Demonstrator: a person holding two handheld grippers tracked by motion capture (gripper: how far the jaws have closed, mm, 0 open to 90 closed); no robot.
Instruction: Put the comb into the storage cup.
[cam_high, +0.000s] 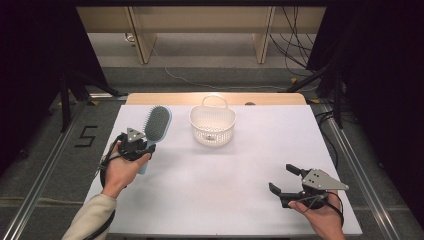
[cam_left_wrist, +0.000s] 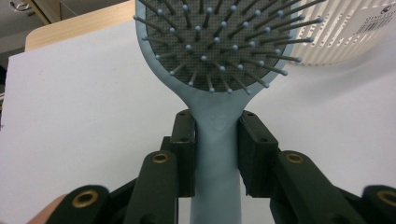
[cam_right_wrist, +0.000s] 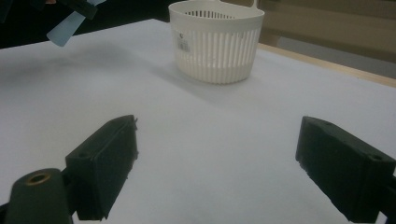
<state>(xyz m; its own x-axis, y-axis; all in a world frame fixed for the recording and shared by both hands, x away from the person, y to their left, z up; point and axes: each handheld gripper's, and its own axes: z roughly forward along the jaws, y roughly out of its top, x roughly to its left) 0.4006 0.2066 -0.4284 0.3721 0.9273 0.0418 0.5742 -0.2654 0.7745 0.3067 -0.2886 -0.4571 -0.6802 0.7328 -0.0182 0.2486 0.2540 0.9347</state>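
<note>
Hairbrush (cam_left_wrist: 215, 70) sits clamped in the left hand-held gripper (cam_left_wrist: 215, 149), whose two black pads press on either side of its pale blue handle just below the head. Its bristled grey head reaches out beyond the jaws, bristles facing the gripper's camera. In the high view the left hand-held gripper (cam_high: 136, 145) holds the brush over the left part of the white surface (cam_high: 240, 190), the head pointing away from the person. A white slatted basket (cam_high: 212, 125) with a handle stands ahead and to the right of that gripper, near the brush head but apart from it. The right hand-held gripper (cam_high: 286, 181) rests well apart from the basket, jaws spread wide with nothing between them.
</note>
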